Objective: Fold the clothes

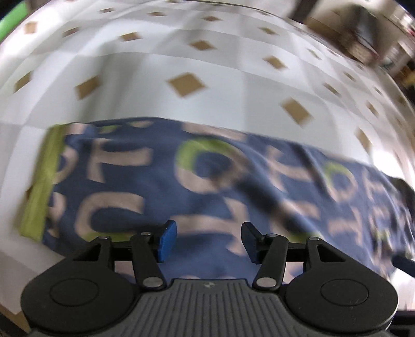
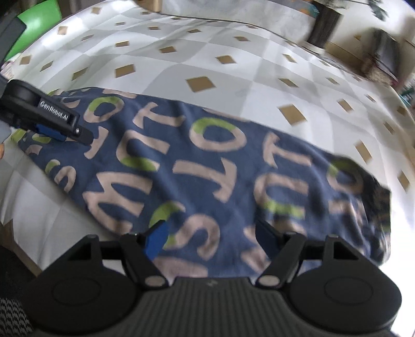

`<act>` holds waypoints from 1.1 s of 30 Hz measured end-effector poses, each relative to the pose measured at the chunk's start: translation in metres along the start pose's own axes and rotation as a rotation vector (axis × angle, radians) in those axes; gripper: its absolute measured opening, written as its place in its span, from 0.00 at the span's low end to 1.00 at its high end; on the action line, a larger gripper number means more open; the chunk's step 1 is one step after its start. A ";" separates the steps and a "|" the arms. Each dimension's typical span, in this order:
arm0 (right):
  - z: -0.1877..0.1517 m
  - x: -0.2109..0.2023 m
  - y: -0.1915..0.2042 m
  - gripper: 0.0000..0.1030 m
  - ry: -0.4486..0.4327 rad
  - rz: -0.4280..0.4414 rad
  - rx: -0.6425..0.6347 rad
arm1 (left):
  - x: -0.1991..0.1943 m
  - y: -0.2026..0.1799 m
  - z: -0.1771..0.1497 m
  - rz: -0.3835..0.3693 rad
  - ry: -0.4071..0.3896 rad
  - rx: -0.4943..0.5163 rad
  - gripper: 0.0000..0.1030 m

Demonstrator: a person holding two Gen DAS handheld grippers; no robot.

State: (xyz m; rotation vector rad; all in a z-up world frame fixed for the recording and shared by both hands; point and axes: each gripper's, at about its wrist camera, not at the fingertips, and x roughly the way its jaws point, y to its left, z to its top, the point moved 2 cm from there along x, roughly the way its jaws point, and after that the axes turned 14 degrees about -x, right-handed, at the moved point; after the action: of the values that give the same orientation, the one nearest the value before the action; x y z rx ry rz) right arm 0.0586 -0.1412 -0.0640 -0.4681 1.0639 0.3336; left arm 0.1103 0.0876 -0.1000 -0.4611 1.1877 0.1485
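A blue garment (image 1: pixel 160 186) with large beige and green letters lies folded in a long strip on the tablecloth. It has a green band (image 1: pixel 39 181) at its left end. It also shows in the right wrist view (image 2: pixel 207 166). My left gripper (image 1: pixel 208 241) is open and empty, just above the garment's near edge. It also shows in the right wrist view (image 2: pixel 64 132) over the garment's left end. My right gripper (image 2: pixel 210 241) is open and empty over the garment's near edge, toward its right half.
The table is covered by a white and grey checked cloth (image 2: pixel 233 67) with brown diamonds. A dark cylinder (image 2: pixel 324 23) and boxes (image 2: pixel 384 57) stand at the far right. A green object (image 2: pixel 36 23) is at the far left.
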 end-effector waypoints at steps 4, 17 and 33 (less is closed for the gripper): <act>-0.025 -0.014 0.005 0.71 -0.004 -0.003 0.114 | -0.010 -0.023 -0.023 -0.022 -0.023 0.106 0.52; -0.074 -0.012 0.004 0.71 0.045 -0.031 0.311 | 0.006 -0.049 -0.049 -0.047 0.045 0.240 0.58; -0.060 0.008 0.014 0.71 0.027 -0.124 0.229 | -0.015 -0.056 -0.047 -0.121 0.052 0.248 0.64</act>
State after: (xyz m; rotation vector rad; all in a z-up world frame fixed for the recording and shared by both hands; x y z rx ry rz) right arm 0.0100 -0.1604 -0.0984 -0.3317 1.0795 0.0941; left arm 0.0839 0.0191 -0.0847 -0.3189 1.2074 -0.1146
